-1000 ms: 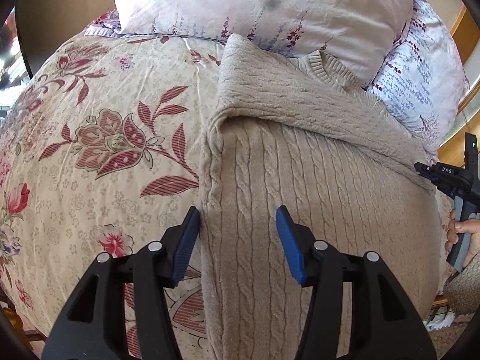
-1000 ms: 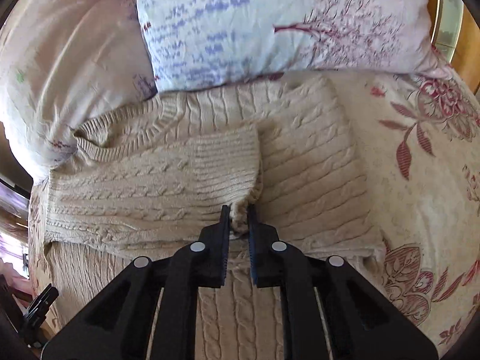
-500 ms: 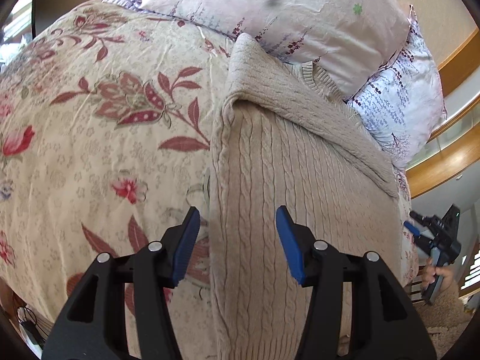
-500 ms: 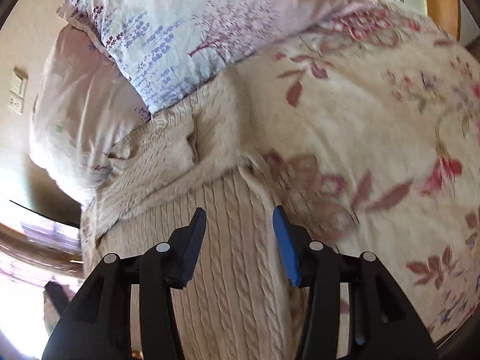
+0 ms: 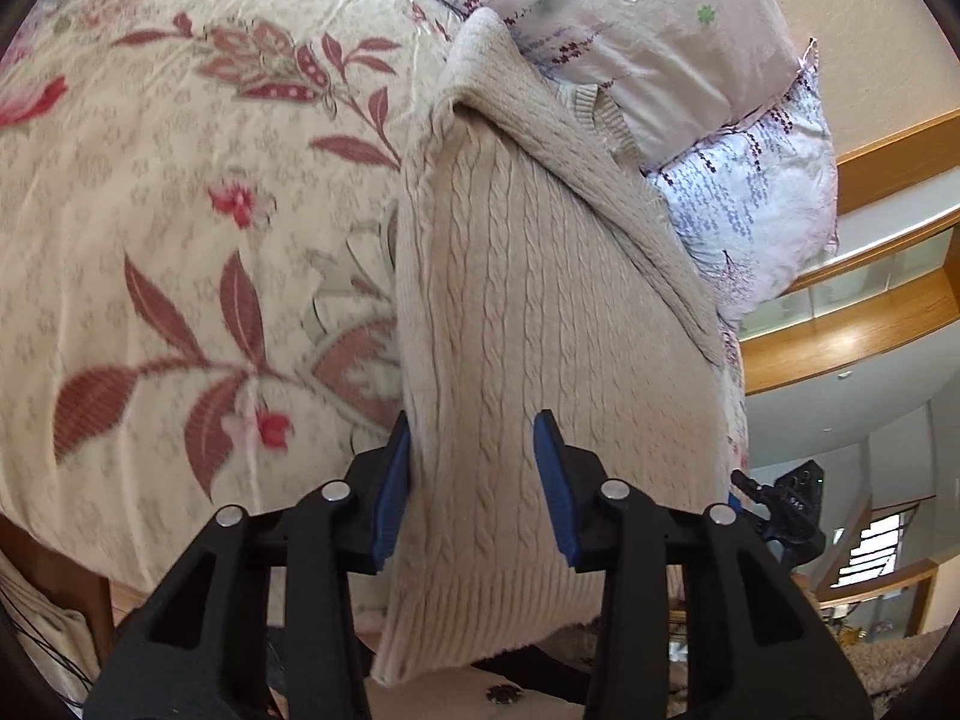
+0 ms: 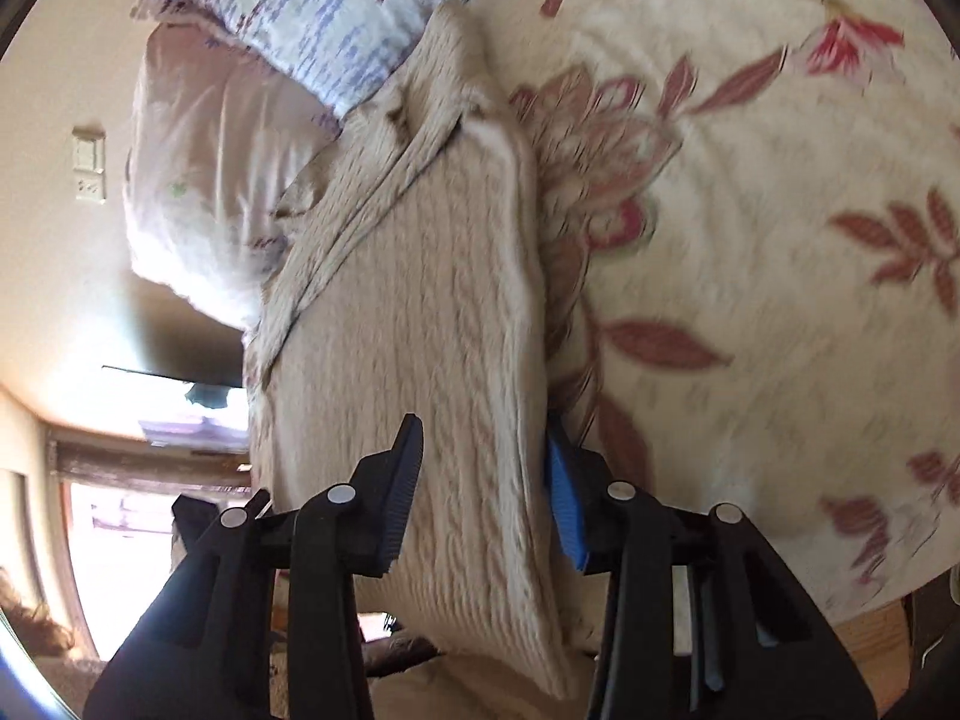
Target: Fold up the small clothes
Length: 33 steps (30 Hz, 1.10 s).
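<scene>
Sweater (image 5: 540, 324) between both open jaws.

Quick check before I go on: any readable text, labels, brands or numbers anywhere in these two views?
None readable.
Sweater: no tag or label shows.
Other gripper's housing: pale marking, too small to read.
Wall plate: no legible marks.
Pillow: printed pattern only, no words.

Motion blur smears the floral bedspread (image 6: 750, 300) and the knit of the beige sweater (image 6: 432, 360) in the right wrist view. The sweater's hem (image 5: 456, 654) hangs past the bed's edge, hiding what lies beneath. The right tool (image 5: 780, 504) shows only partly, behind the left tool's (image 5: 474, 474) arm.
</scene>
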Tool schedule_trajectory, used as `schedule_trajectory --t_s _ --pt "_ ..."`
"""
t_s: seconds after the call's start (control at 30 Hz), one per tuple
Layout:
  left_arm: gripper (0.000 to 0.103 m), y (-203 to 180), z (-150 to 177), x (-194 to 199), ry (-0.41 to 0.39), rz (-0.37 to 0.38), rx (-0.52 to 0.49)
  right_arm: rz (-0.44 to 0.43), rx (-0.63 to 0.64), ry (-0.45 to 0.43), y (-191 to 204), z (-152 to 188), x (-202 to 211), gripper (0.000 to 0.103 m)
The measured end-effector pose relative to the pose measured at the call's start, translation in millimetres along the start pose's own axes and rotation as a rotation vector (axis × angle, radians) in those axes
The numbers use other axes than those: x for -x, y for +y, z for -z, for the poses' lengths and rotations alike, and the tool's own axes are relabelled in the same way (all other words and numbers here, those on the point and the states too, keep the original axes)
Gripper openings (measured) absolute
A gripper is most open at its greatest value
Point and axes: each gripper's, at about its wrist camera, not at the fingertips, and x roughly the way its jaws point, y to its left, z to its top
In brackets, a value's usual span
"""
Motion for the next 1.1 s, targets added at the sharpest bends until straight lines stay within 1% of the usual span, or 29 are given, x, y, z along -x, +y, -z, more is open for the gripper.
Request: schedule_trajectory --t_s 0.03,0.13,0.23,0.33,0.43,0.47,0.5,0.53,0.57,0.63,0.67,0.73,0.83,0.97,1.1 --pt "0.035 0 3 0 0.006 0.009 0.002 -0.013 0.001 0.017 0 5 -1 0.037" --pt "0.029 0 16 2 0.024 0.043 0.004 -0.042 0.013 0.06 -1 17 -4 0.035" --pt "0.028 -2 28 3 0.041 0.065 0.005 -0.072 0.04 0.112 3 31 -5 0.03" --pt "0.028 -3 38 3 0.057 0.071 0.009 -0.065 0.078 0.167 7 44 -8 0.029" --pt "0.025 -3 43 3 0.061 0.074 0.019 -0.066 0.096 0.194 10 51 -11 0.028" --pt "0.022 -4 44 3 0.063 0.072 0.018 -0.068 0.101 0.198 11 53 -11 0.028" --pt "0.019 -6 45 2 0.067 0.067 0.013 -0.068 0.106 0.203 10 53 -11 0.024" --pt "0.01 -7 46 2 0.072 0.055 0.002 -0.062 0.123 0.206 13 54 -11 0.016" --pt "0.007 -11 47 2 0.079 0.039 -0.02 -0.058 0.145 0.208 15 55 -12 0.011" --pt "0.006 -18 47 5 0.067 0.009 -0.071 -0.046 0.203 0.182 23 55 -9 0.009" --pt "0.006 -20 45 7 0.059 0.009 -0.084 -0.043 0.232 0.154 29 55 -5 0.008" --pt "0.006 -24 37 14 0.019 0.02 -0.099 -0.043 0.276 0.08 38 50 6 0.008" --pt "0.006 -29 22 24 -0.044 0.022 -0.112 -0.028 0.335 -0.038 55 36 21 0.008" --pt "0.006 -35 -3 37 -0.134 0.029 -0.107 0.014 0.403 -0.155 75 22 36 0.008" --pt "0.006 -45 -29 46 -0.204 0.033 -0.107 0.061 0.439 -0.264 96 9 43 0.008"
